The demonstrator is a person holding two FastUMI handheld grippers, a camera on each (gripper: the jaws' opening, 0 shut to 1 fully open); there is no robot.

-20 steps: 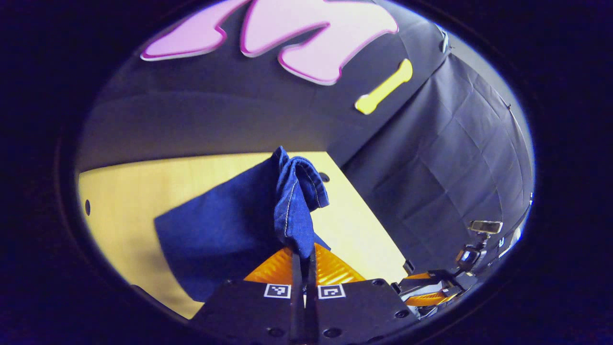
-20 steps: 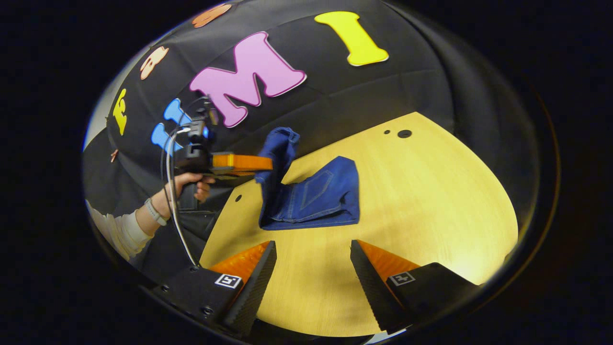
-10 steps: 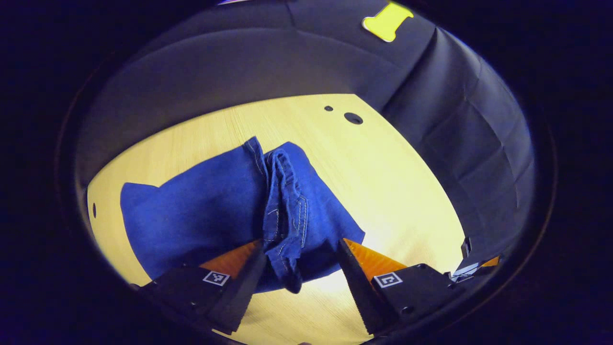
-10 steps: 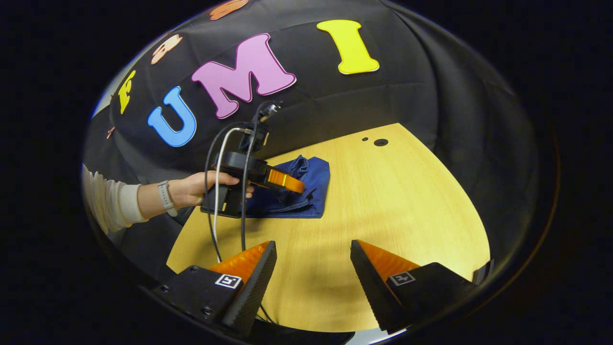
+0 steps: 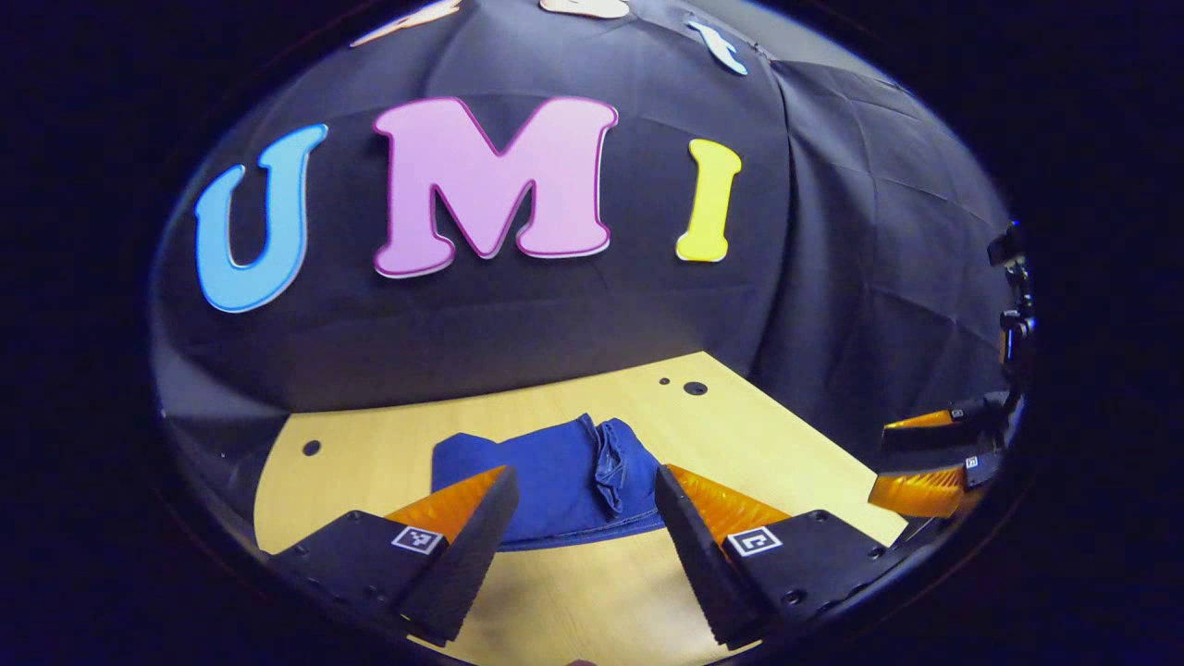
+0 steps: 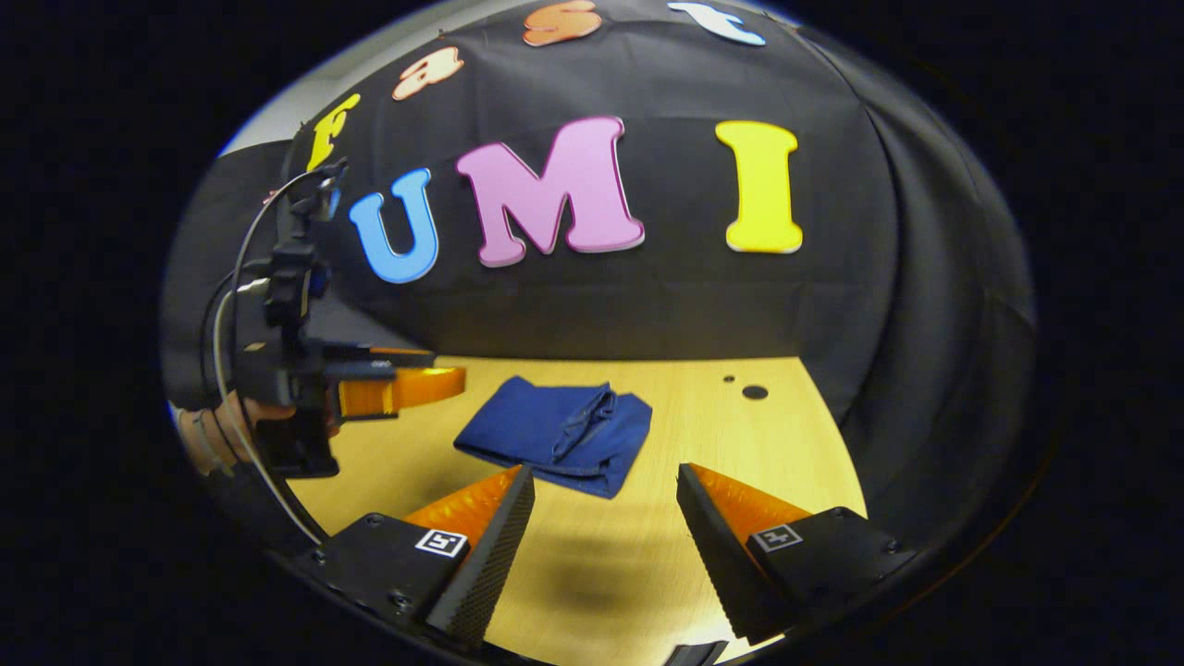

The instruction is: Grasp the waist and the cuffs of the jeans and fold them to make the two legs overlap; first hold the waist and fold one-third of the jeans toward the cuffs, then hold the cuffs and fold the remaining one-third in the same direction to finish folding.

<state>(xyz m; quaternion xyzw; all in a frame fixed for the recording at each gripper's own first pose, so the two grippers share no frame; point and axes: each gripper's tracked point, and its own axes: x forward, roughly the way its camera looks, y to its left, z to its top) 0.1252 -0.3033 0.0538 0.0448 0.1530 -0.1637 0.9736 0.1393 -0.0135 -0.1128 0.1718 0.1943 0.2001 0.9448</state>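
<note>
while the folded jeans (image 6: 555, 433) lie on the table (image 6: 758, 444), both grippers — left gripper (image 5: 583, 504); right gripper (image 6: 606, 504) — hover spread apart, empty.

Left hand-held gripper (image 5: 578, 490), left gripper view: two wedge-shaped fingers with ribbed inner faces, each mounted on a matte black block. Each block carries a small square black-and-white marker on its top face and round recessed screws near its edges.

Right hand-held gripper (image 6: 601, 495), right gripper view: the same build, with a square marker on each black block and screws at the corners.

The left hand-held gripper, seen farther off in the right gripper view, has a black body topped by a black camera mount (image 6: 291, 277); white and black cables (image 6: 227, 305) loop from it. The hand (image 6: 217, 430) grips its handle.
</note>
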